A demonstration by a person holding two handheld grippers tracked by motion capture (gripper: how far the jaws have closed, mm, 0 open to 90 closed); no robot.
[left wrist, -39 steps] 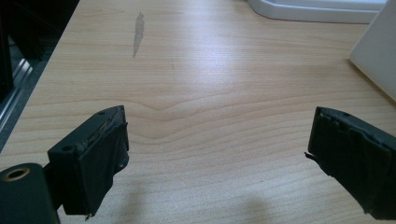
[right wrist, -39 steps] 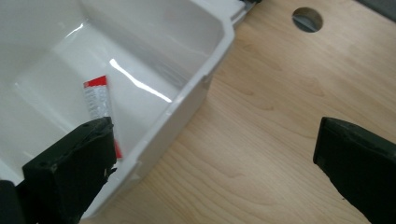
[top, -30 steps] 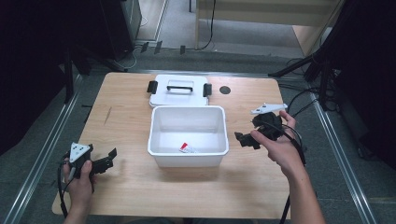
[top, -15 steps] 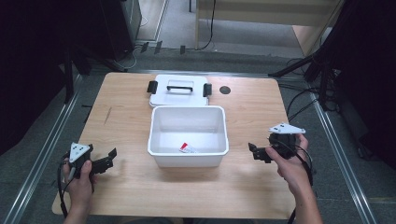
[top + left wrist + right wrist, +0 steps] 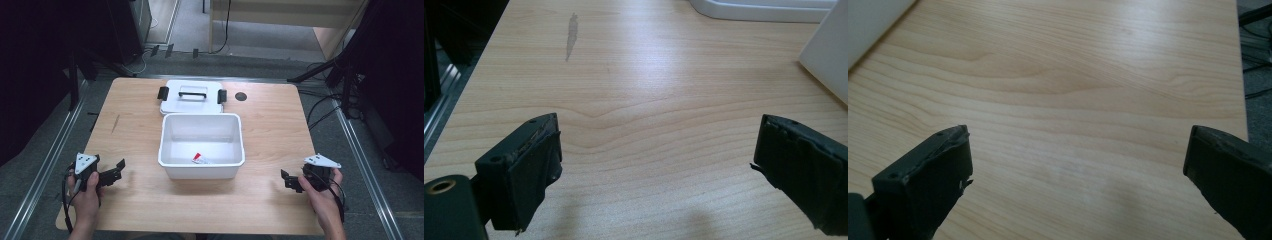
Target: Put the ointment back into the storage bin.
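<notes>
A white plastic bin [image 5: 201,167] stands open in the middle of the wooden table [image 5: 270,125], with a small red and white item [image 5: 201,158] lying on its floor. Its white lid [image 5: 192,96] with black latches lies flat just behind it. My left gripper [image 5: 117,170] rests near the table's front left, open and empty, its jaws wide apart over bare wood [image 5: 659,145]. Held low near the front right, my right gripper [image 5: 288,180] is open too, nothing between its jaws [image 5: 1078,165].
A round dark hole [image 5: 241,96] sits in the table's back right. The bin's corner [image 5: 826,65] shows at the right of the left gripper view. Metal rails [image 5: 45,160] run along both table sides, and cables [image 5: 320,107] lie on the floor at right.
My right gripper has drawn back from beside the bin toward the front right of the table and sunk lower. The left gripper has stayed put.
</notes>
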